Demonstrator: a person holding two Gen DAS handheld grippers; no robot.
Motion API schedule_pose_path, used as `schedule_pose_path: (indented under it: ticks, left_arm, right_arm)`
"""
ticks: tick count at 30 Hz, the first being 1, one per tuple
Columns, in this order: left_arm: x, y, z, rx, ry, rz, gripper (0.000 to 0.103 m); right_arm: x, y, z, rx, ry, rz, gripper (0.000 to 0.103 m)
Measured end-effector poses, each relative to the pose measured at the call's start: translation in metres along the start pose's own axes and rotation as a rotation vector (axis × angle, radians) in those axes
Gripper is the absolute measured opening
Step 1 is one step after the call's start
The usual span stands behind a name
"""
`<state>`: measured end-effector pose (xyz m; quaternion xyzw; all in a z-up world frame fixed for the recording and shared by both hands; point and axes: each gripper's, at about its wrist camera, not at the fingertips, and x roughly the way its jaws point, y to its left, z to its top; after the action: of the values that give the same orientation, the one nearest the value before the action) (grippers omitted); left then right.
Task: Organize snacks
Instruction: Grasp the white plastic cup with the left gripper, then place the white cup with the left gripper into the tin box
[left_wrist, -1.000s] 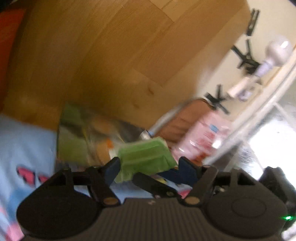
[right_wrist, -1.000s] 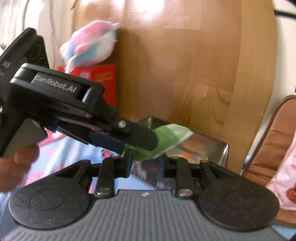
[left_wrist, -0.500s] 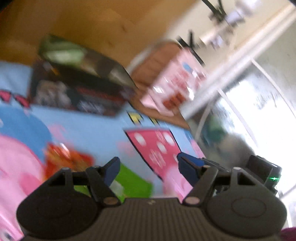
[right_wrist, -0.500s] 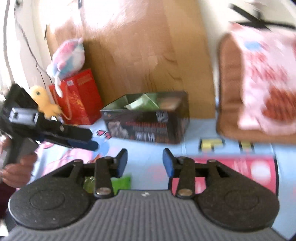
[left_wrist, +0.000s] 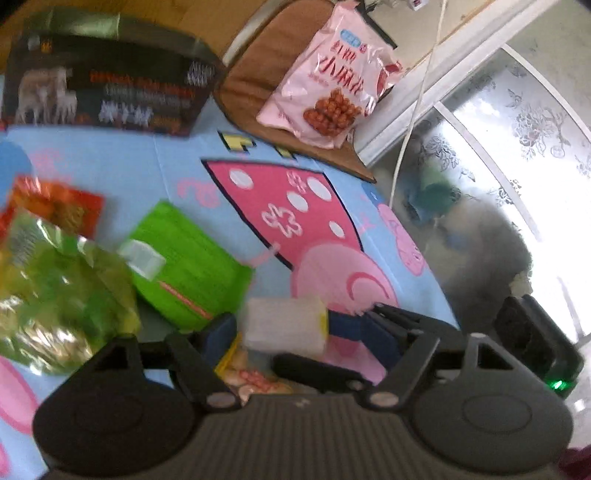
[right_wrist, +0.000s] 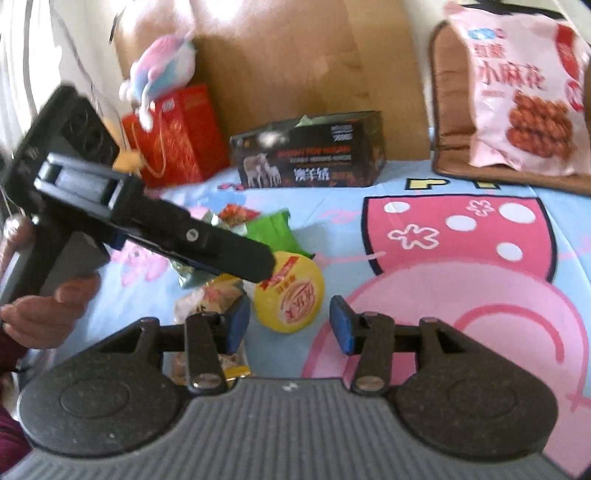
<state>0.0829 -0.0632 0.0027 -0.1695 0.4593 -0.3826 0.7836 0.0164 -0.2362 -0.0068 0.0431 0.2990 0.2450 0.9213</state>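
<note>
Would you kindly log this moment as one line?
left claw: open, over pale packet | right claw: open, nearing yellow snack | dark box: holds green packet

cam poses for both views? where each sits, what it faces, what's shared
Left wrist: on the left gripper, angled down at the cartoon mat; own fingers plus the right gripper's tip show.
Right wrist: on the right gripper, facing the wooden board over the mat; own fingers, left gripper, a hand show.
Shared: yellow round snack, black box, pink bag, green packet.
</note>
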Motion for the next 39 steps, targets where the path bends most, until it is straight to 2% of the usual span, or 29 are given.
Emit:
schedule_pose_path:
  ticks: [2, 5, 13, 21, 28, 34, 37, 39]
  left_arm:
    - [0.003, -0.003, -0.005, 0.001, -0.006, 0.017, 0.074]
    - [0.004, -0.011, -0.006, 0.02, -0.004, 0.066, 0.064]
    - [-0.003, -0.023, 0.017, 0.03, -0.03, 0.059, 0.064]
    - [-0.004, -0.016, 0.073, 0.02, -0.082, 0.073, 0.064]
    - [-0.003, -0.001, 0.126, 0.006, -0.141, 0.128, 0.064]
    - [0.003, 0.016, 0.17, 0.014, -0.183, 0.212, 0.063]
    - [0.01, 0.027, 0.187, -0.019, -0.177, 0.185, 0.063]
    - [0.01, 0.029, 0.191, -0.025, -0.193, 0.197, 0.065]
  right_arm:
    - [0.006, 0.003, 0.0, -0.024, -0.006, -0.014, 0.051]
    - [0.006, 0.008, -0.001, -0.054, -0.012, -0.042, 0.049]
    - [-0.005, 0.003, 0.003, -0.048, -0.103, -0.063, 0.048]
    - [0.013, -0.008, 0.05, -0.148, -0.165, -0.058, 0.048]
    - [0.051, -0.022, 0.098, -0.21, -0.226, -0.04, 0.045]
    - [0.085, -0.037, 0.132, -0.205, -0.246, -0.009, 0.045]
    - [0.105, -0.04, 0.145, -0.204, -0.252, -0.017, 0.046]
    - [0.115, -0.042, 0.151, -0.196, -0.258, -0.047, 0.046]
